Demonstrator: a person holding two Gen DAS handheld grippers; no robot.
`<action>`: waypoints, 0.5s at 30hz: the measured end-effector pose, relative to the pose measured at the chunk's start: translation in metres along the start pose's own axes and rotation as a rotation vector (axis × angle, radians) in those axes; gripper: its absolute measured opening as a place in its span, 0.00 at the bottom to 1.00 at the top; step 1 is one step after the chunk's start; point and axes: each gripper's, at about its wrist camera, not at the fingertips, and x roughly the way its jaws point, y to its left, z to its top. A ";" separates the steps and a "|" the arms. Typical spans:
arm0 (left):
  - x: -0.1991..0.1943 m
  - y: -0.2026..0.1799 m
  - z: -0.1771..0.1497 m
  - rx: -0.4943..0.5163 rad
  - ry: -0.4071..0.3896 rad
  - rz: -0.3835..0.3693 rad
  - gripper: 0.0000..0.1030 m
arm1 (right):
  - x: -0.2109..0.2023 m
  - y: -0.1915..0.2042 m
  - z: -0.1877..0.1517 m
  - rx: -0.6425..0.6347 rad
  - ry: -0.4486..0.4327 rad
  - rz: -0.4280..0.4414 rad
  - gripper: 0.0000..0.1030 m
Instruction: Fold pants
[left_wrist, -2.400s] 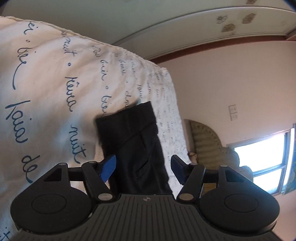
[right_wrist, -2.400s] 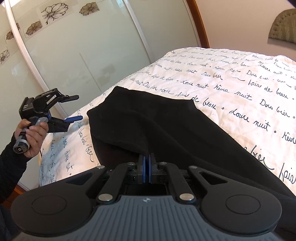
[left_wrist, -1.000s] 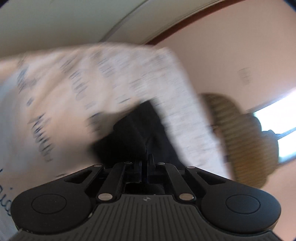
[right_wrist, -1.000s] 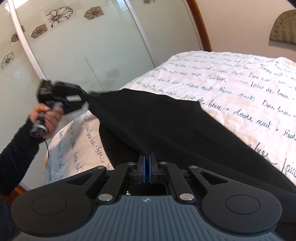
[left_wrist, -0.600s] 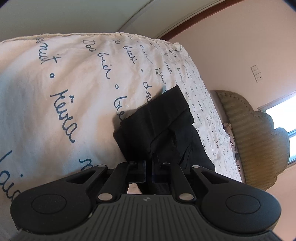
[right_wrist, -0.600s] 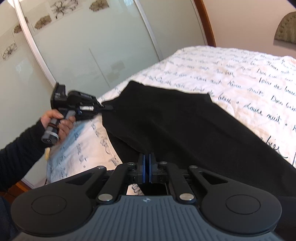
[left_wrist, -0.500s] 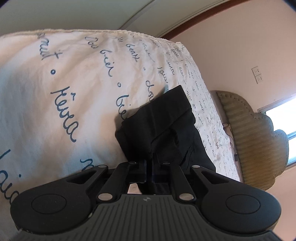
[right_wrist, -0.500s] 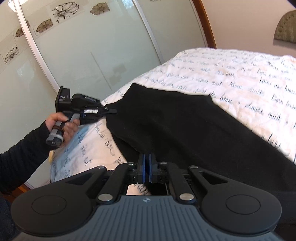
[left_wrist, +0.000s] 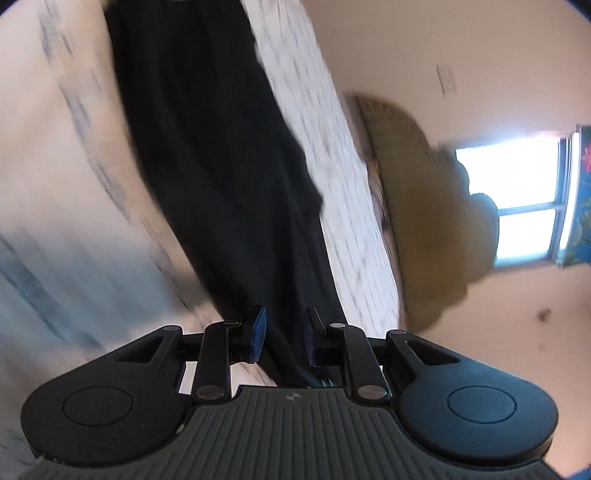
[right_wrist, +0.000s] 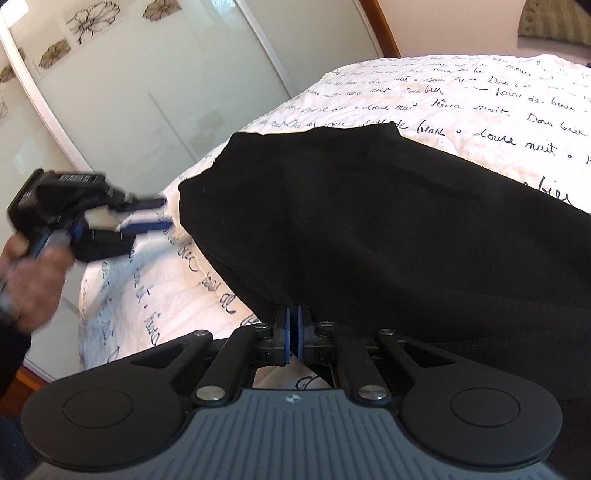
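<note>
Pants (right_wrist: 369, 221), black and already doubled over, lie on the bed (right_wrist: 461, 92) across its script-printed white cover, and the coming move turns on which end of them each tool is near. At the far left of the right wrist view the left gripper (right_wrist: 162, 214) sits just beside the pants' near left corner, apart from it, with a strip of white cover showing between jaw tips and cloth; its jaws have just been opening, and they stand parted with nothing pinched (its own view is blurred, but there too the cloth only runs through the gap, untouched by the blue pads). From that corner the folded edge runs rightward toward the right gripper (right_wrist: 293, 328), whose jaws are pressed together on the edge of the black cloth at bottom centre. From there the pants' long axis stretches away to the right, off the frame's edge, so the far end cannot be seen. Judging by this, the left tool has let go its corner and is the freer one to reach along that axis for the next fold.
</note>
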 end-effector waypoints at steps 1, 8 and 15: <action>0.015 -0.001 -0.006 -0.028 0.035 0.012 0.25 | -0.002 0.002 0.000 -0.003 -0.006 -0.001 0.04; 0.063 -0.013 -0.016 -0.088 0.084 0.051 0.25 | -0.015 0.008 -0.001 -0.004 -0.056 0.005 0.04; 0.081 -0.016 -0.021 -0.051 0.093 0.082 0.37 | -0.013 0.008 -0.007 0.004 -0.055 0.006 0.05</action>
